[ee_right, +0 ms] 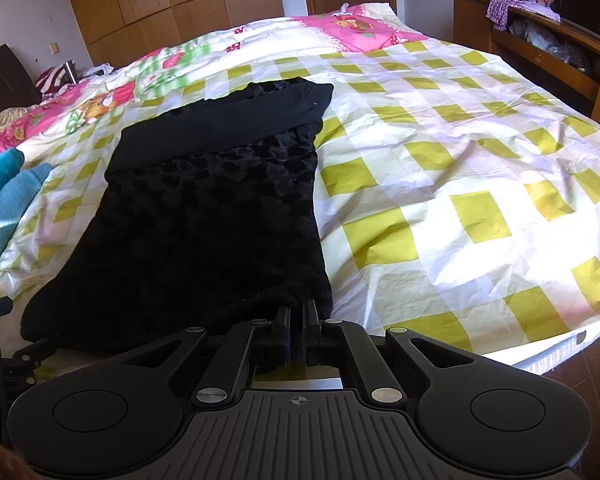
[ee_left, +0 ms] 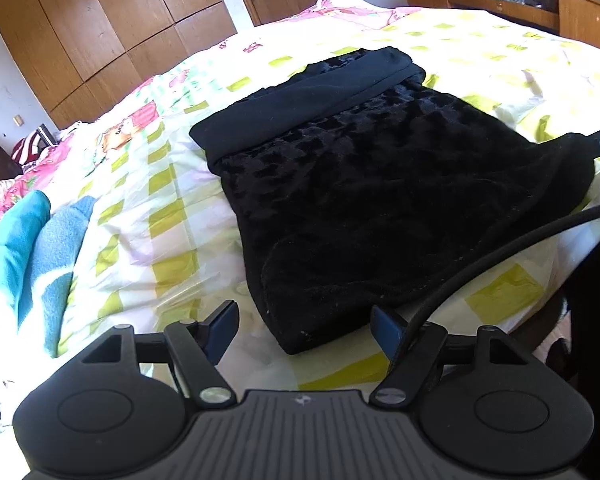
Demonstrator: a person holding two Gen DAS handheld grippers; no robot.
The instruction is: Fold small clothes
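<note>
the black plush garment with a smooth dark waistband (ee_left: 380, 184) lies flat on the bed with the yellow-green checked sheet (ee_right: 460, 208), its hem at the near edge, waistband toward the far side. the right gripper (ee_right: 299, 320) has its jaws together, clamped on the near right hem corner. the left gripper (ee_left: 304, 330) stands with jaws apart, the near left corner of the hem between its blue pads (ee_left: 386, 330) but not pinched. judged from this, the step is to seize both hem corners; the left should close fully on the corner, catching all layers, before any lift, so the fold comes up even. a black cable (ee_left: 500, 248) crosses the cloth near the left jaw and could snag. the sheet beyond the waistband and toward the right edge is open; folded teal towels (ee_left: 40, 248) lie near the left edge.
</note>
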